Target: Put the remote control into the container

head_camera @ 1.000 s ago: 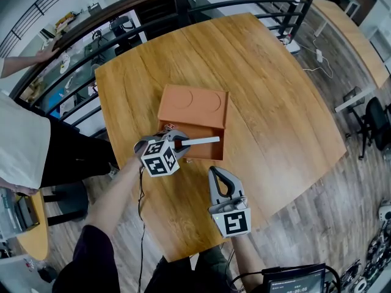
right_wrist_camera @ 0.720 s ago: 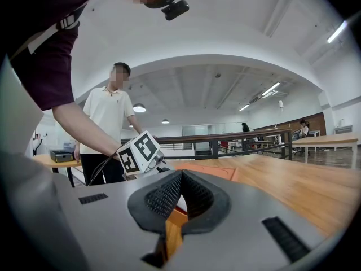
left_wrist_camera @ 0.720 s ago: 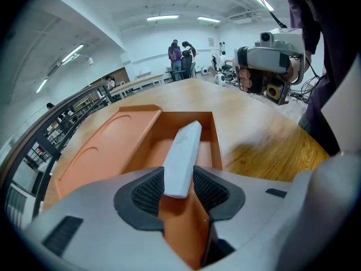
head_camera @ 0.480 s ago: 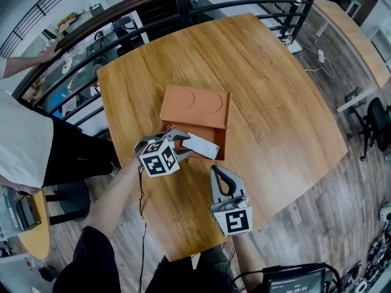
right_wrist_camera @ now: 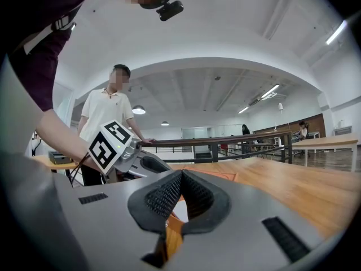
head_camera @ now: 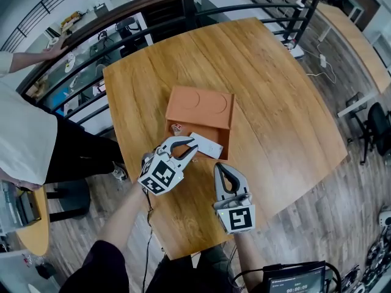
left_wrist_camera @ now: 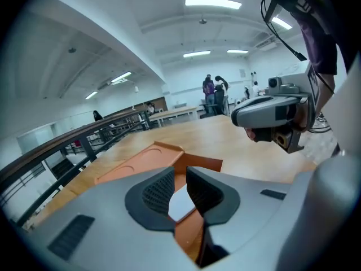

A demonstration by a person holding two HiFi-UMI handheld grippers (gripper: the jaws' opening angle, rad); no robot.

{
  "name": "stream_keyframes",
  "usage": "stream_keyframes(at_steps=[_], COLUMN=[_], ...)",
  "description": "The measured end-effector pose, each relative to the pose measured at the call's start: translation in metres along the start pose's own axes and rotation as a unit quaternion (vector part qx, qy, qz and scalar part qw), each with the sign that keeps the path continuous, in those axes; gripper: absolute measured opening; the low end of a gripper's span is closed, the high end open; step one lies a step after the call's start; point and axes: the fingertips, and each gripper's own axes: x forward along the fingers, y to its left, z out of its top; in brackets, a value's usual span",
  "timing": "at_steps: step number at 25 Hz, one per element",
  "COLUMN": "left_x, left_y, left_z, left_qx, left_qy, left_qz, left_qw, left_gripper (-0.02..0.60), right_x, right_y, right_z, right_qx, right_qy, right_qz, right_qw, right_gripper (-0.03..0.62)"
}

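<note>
The white remote control lies at a slant in the open front compartment of the orange container, free of both grippers. My left gripper sits just in front of it, near the container's front left corner. Its jaws are closing, with a gap and nothing between the pads. In the left gripper view the remote shows beyond the left gripper, inside the container. My right gripper hovers over the table in front of the container. In its own view the right gripper has its pads touching and empty.
The round wooden table has its front edge close below the grippers. A dark railing curves behind it. A person in a white shirt stands at the left. A screen sits at the bottom right.
The left gripper held the remote over the container, then let it go. The remote now lies in the compartment, and the left gripper has drawn back towards me.
</note>
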Motion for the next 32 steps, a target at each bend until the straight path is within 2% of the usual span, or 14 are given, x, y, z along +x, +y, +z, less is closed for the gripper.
stream_keyframes(at_steps=[6,11,14,18,24,32], left_x=[-0.049,-0.119,-0.164,-0.215,-0.273,-0.321], left_y=[-0.015,-0.039,-0.055,-0.081,-0.112,-0.148], left_z=[0.028,0.056,0.073,0.1,0.12,0.135], left_qx=[-0.061,-0.092,-0.112,-0.111,-0.1,-0.09], left_qy=[-0.051,-0.084,-0.109,-0.139,-0.178,-0.203], left_qz=[0.074,0.124,0.144,0.154,0.153,0.157], left_qw=[0.9941,0.9843,0.9772,0.9718,0.9669,0.9624], left_gripper=[0.012,0.011,0.01,0.011,0.011,0.011], right_x=[-0.01,-0.038,-0.06,-0.089,-0.126,-0.168], right_y=[0.019,0.059,0.084,0.116,0.164,0.206], right_z=[0.023,0.058,0.075,0.1,0.125,0.148], right_qx=[-0.009,-0.012,-0.027,-0.033,-0.047,-0.062], right_qy=[-0.008,-0.018,0.005,-0.009,-0.029,-0.044], right_qz=[0.008,0.011,0.007,0.006,0.001,0.001], right_qw=[1.0,1.0,1.0,0.999,0.998,0.997], right_gripper=[0.015,0.015,0.015,0.015,0.015,0.015])
